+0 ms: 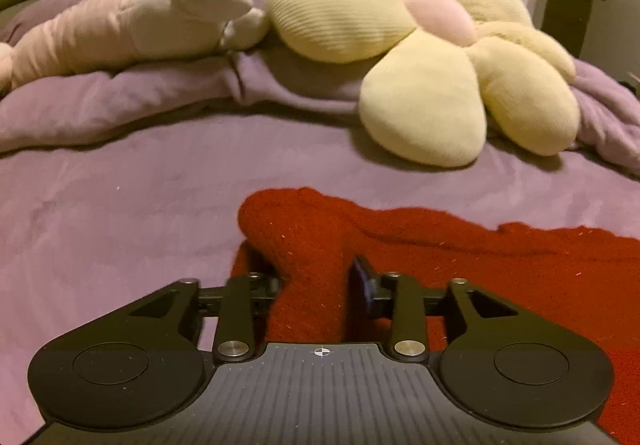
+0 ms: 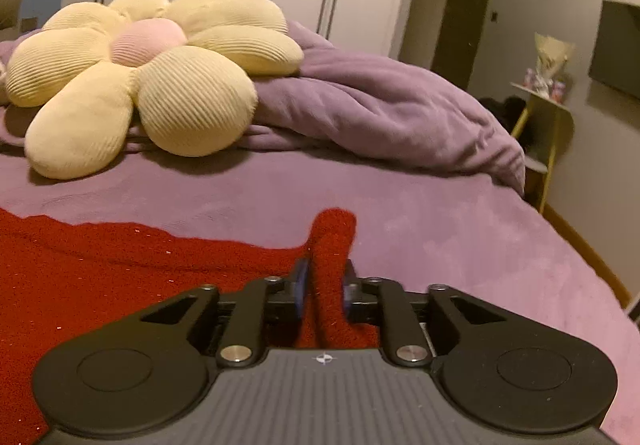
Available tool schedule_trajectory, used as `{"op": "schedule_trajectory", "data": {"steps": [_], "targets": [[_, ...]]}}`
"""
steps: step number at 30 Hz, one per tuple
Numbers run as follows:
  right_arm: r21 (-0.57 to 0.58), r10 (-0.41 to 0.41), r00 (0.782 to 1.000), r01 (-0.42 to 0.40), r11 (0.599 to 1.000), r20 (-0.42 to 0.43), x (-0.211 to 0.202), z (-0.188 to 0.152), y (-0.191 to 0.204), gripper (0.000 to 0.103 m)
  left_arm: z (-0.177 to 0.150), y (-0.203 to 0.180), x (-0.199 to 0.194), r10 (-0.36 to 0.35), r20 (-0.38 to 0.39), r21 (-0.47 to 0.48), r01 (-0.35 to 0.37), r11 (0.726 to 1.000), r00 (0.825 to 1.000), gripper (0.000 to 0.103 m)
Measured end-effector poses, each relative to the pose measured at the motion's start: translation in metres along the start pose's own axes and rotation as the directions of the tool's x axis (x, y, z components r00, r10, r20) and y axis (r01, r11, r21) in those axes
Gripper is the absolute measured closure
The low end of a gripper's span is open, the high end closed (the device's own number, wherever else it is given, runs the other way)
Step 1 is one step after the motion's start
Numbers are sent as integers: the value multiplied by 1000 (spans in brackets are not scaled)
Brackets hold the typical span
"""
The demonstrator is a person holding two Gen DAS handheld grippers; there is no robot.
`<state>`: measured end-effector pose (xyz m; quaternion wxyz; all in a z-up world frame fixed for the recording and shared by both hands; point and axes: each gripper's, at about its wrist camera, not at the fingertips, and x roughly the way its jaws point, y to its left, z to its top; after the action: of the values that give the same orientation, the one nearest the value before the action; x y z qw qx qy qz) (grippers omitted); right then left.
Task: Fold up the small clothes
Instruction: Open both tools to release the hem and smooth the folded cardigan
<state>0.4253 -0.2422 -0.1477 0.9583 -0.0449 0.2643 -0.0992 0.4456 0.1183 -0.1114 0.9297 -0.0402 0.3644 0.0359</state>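
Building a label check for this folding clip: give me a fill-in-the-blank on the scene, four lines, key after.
1. Each hand-held gripper, left and right, has a bunched fold of the ____ garment between its fingers.
2. The garment lies on a ____ bedspread.
3. The cream pillow behind it is shaped like a ____.
4. That pillow's centre is ____.

Missing words: red; purple; flower; pink

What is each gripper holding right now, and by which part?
Both hold the red knit garment: the left gripper pinches a bunched fold at its left end, the right gripper a raised fold at its right end.
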Motion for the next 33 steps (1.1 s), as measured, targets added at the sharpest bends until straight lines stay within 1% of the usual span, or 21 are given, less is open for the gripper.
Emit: {"op": "schedule_trajectory", "data": {"steps": [1, 3, 4, 6, 8, 10, 12, 14, 16, 17, 18, 19, 21, 24, 26, 27, 28, 29, 31, 32, 33], "targets": [[8, -1, 1000, 1, 1000, -12, 1, 0, -3, 69, -1, 2, 0, 13, 1, -4, -13, 1000, 1000, 48], [38, -9, 1000, 10, 999, -30, 4, 1, -10, 56, -1, 2, -2, 21, 6, -13, -20, 1000, 1000, 40], [61, -21, 999, 23, 998, -29, 3, 1, -13, 54, -1, 3, -6, 33, 10, -20, -33, 999, 999, 34], [136, -104, 995, 104, 985, -6, -6, 0, -24, 54, -2, 6, -21, 48, 49, -50, -45, 998, 998, 34], [184, -132, 990, 121, 975, 45, -22, -1, -27, 54, -6, 10, -45, 42, 120, -100, -30, 995, 992, 33], [166, -63, 993, 47, 985, 98, -37, 0, -19, 54, -10, 5, -63, -15, 169, -110, 34, 993, 985, 26], [91, 88, 988, -100, 991, 130, -52, 1, 4, 54, -11, -12, -67, -95, 159, -62, 106, 992, 983, 20], [5, 257, 959, -259, 966, 123, -62, 0, 35, 54, -12, -30, -60, -139, 122, -26, 144, 989, 983, 19], [-92, 350, 931, -341, 935, 102, -68, -4, 65, 54, -16, -41, -46, -143, 105, -20, 146, 989, 984, 19], [-149, 365, 927, -349, 925, 91, -68, -8, 80, 54, -18, -44, -37, -125, 98, -22, 128, 992, 987, 19], [-205, 365, 928, -344, 916, 73, -64, -13, 93, 54, -21, -46, -29, -103, 92, -16, 105, 994, 990, 19], [-255, 345, 937, -323, 912, 47, -57, -18, 102, 54, -22, -45, -22, -72, 85, -8, 73, 997, 994, 19], [-289, 284, 958, -262, 921, 36, -41, -25, 100, 53, -26, -38, -12, -7, 87, 19, 5, 1000, 996, 19], [-152, 199, 980, -195, 969, 10, -16, -15, 61, 53, -23, -19, -6, 32, 96, 6, -33, 999, 995, 19], [-60, 107, 994, -107, 992, 2, -3, -9, 29, 53, -21, -3, -3, 53, 101, -34, -50, 998, 993, 20], [5, 103, 995, -102, 995, -14, 2, -10, 13, 53, -21, 2, -1, 96, 98, -39, -93, 995, 991, 18], [86, 109, 994, -106, 991, -29, 7, -10, -2, 53, -22, 9, 2, 139, 91, -42, -136, 990, 986, 12], [116, 101, 994, -96, 989, -39, 11, -9, -9, 55, -25, 18, 2, 138, 79, -72, -133, 989, 987, 10], [103, 86, 995, -81, 991, -52, 15, -8, -6, 55, -28, 34, -5, 118, 59, -177, -105, 978, 991, 11], [60, 59, 997, -56, 997, -52, 14, -8, 1, 55, -29, 37, -9, 121, 50, -197, -109, 974, 991, 11], [29, 39, 998, -37, 999, -49, 13, -7, 8, 54, -29, 37, -14, 121, 39, -183, -112, 977, 992, 11]]}}
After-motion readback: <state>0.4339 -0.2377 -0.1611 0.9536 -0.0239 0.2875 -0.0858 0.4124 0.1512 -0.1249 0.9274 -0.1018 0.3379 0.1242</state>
